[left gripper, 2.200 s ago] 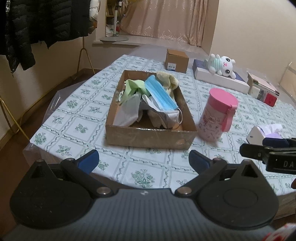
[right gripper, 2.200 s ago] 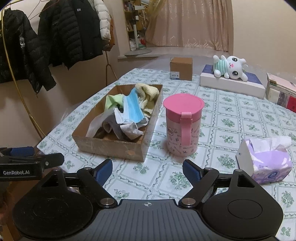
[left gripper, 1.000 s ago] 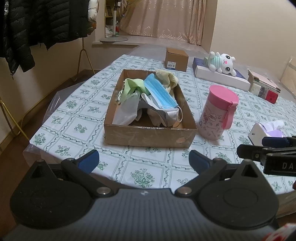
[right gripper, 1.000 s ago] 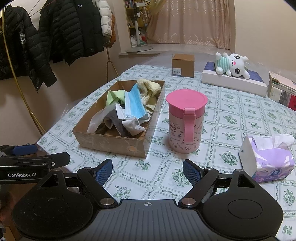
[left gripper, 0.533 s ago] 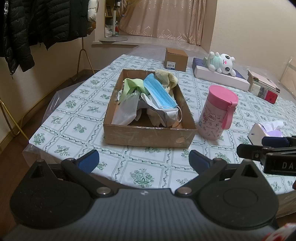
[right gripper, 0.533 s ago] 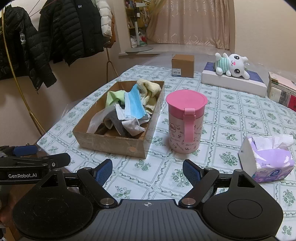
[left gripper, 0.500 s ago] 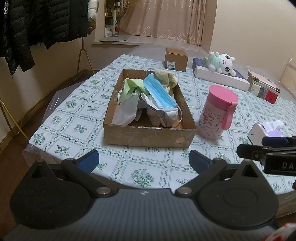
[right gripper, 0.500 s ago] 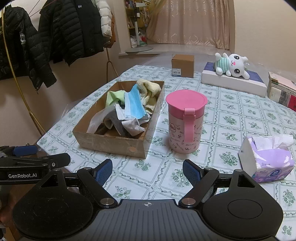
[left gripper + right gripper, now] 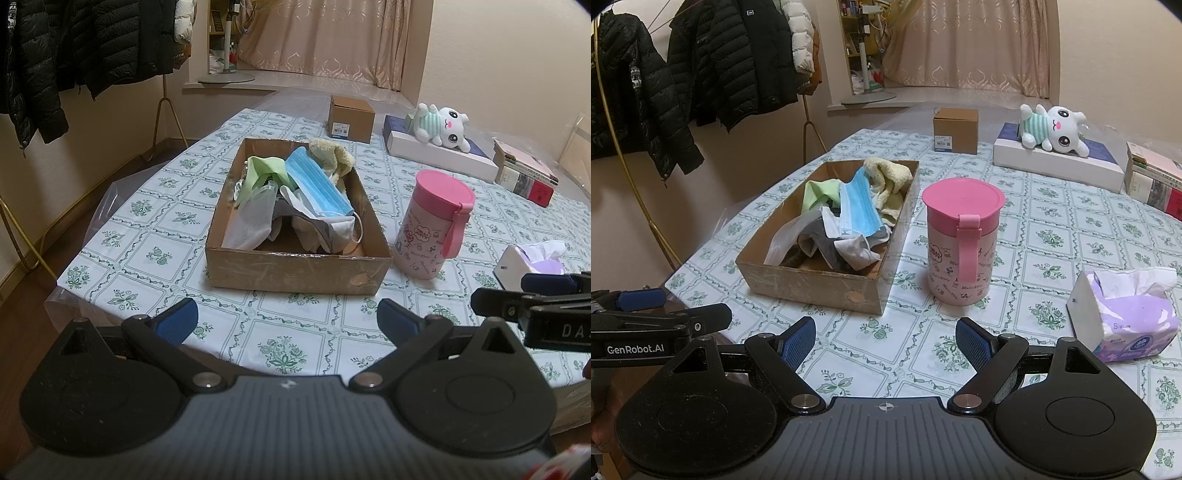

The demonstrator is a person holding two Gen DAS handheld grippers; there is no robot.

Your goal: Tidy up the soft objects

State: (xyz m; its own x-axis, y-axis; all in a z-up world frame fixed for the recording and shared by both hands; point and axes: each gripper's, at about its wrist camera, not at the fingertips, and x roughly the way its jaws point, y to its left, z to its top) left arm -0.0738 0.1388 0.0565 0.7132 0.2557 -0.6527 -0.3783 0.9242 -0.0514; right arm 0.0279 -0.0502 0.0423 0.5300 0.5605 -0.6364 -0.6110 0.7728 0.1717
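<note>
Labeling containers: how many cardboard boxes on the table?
2. An open tray box holding masks and cloths sits at the near left; a small closed box stands at the far edge. Others may lie out of frame.

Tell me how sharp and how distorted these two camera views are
Left wrist view: sharp on the box and cup, table edge bowed by fisheye, corners vignetted black. Right wrist view: equally sharp, warm indoor light, soft shadows beside the cup, straight lines curving near the edges.

Cream walls [image 9: 498, 55], pink curtain [image 9: 979, 44], black jackets [image 9: 713, 62] on gold rack [image 9: 624, 170].
</note>
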